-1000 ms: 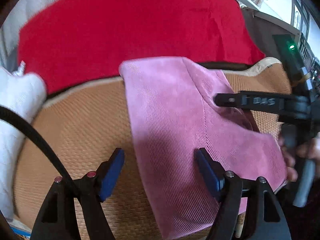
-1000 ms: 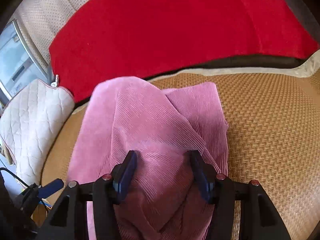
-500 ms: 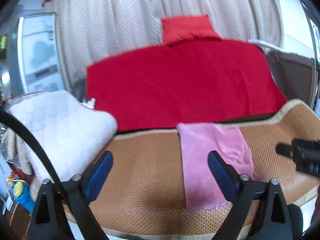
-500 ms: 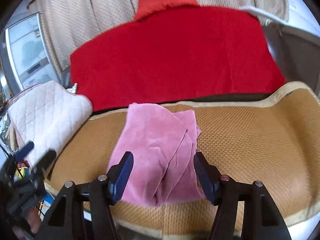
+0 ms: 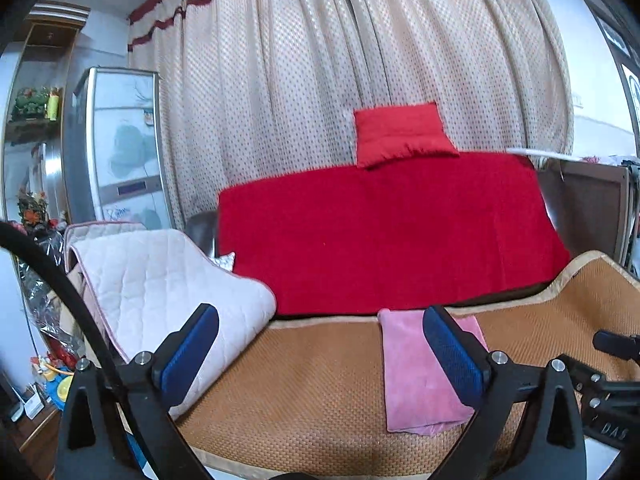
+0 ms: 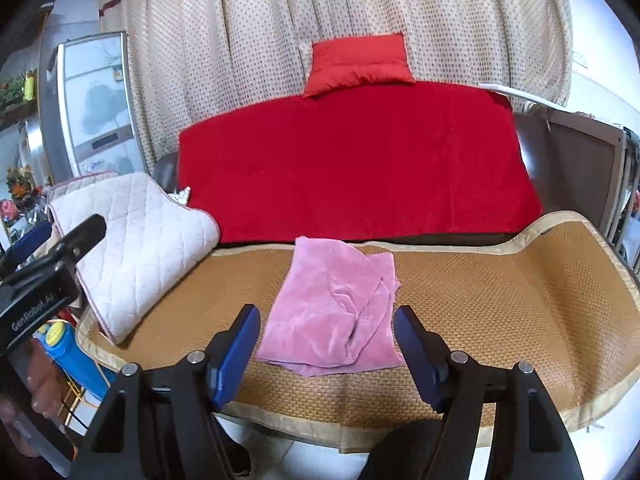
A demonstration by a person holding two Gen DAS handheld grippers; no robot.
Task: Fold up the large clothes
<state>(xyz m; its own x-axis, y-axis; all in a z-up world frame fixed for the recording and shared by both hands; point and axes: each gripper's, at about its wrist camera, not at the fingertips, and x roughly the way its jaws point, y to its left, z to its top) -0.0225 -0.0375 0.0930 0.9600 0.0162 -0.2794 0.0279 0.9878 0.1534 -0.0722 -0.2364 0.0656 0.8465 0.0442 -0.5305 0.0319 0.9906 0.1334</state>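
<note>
Pink garment (image 6: pixel 334 304) lies folded on woven mat (image 6: pixel 500 292) | left gripper (image 5: pixel 320 356) and right gripper (image 6: pixel 326 354) opening, nothing between jaws | left casing reads "GenRobot.AI"

Folded garment (image 6: pixel 334 312) lies on woven mat (image 6: pixel 500 292), toward its left half. Quilted pad (image 6: pixel 136 240) overlaps mat's left end. Blanket (image 6: pixel 352 160) lies behind mat. Pillow (image 6: pixel 360 64) sits on blanket's far edge, against curtain (image 6: pixel 280 20). Cabinet (image 6: pixel 92 104) stands left of curtain.
</note>
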